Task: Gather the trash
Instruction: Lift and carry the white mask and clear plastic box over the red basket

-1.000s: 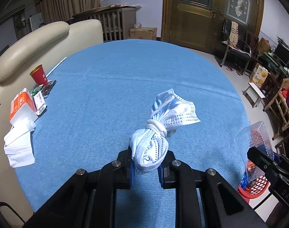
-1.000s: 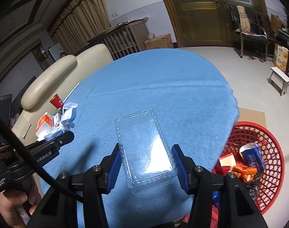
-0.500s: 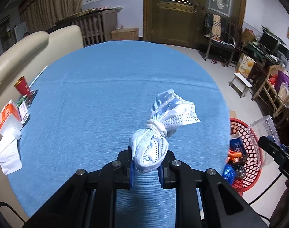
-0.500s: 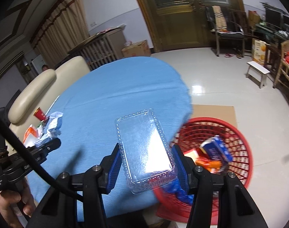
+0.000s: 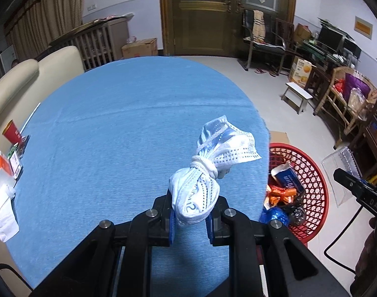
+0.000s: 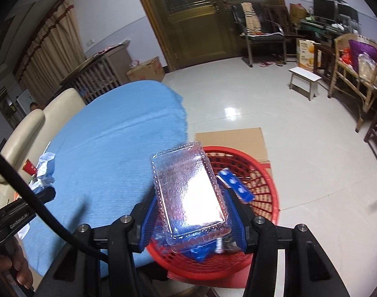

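Observation:
My left gripper (image 5: 190, 219) is shut on a knotted blue-white face mask (image 5: 208, 173) and holds it above the blue table's right part. My right gripper (image 6: 192, 219) is shut on a clear plastic clamshell box (image 6: 188, 190) and holds it over the red mesh trash basket (image 6: 265, 173). The basket (image 5: 312, 170) stands on the floor right of the table and holds wrappers and a blue packet (image 6: 235, 182). The right gripper with the box (image 5: 341, 170) shows at the right edge of the left wrist view.
The round blue table (image 5: 129, 133) has a red cup (image 5: 12, 131), an orange-white carton (image 5: 0, 170) and tissues (image 5: 2, 217) at its left edge. A cream sofa (image 5: 27, 74) lies behind. Flat cardboard (image 6: 235, 138), a stool (image 6: 304, 79) and chairs are on the floor.
Both grippers have swung right with their loads. The right gripper has moved from over the table to over the red basket. The left gripper now faces the table's right edge.

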Tool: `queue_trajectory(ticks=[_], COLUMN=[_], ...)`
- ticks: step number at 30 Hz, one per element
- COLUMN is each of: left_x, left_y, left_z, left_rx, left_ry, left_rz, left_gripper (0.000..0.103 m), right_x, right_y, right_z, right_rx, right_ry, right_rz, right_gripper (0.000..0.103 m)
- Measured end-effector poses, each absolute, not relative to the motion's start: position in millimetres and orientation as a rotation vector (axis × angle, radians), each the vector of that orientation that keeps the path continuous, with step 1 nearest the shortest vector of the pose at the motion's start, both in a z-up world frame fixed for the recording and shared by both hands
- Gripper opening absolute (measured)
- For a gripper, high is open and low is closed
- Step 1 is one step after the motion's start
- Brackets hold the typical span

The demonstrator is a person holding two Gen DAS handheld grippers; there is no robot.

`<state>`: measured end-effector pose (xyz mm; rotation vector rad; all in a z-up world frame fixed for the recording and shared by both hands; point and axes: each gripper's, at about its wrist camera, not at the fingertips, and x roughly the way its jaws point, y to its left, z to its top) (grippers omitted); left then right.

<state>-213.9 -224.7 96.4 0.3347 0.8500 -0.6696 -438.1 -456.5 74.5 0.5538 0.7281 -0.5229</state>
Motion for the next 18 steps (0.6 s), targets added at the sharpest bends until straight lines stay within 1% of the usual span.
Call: queue_trajectory(ticks=[18], left_x=[-237.3], left_y=[-251.2], left_z=[99.7], left_rx=[0.405], left_ry=[0.84], left_rz=[-0.727], left_gripper=[0.02], right_x=[-439.3], right_y=[-481.7], right_z=[40.0], right_rx=[0.617], right_ry=[0.781], right_rz=[-0.571], right_gripper=[0.055])
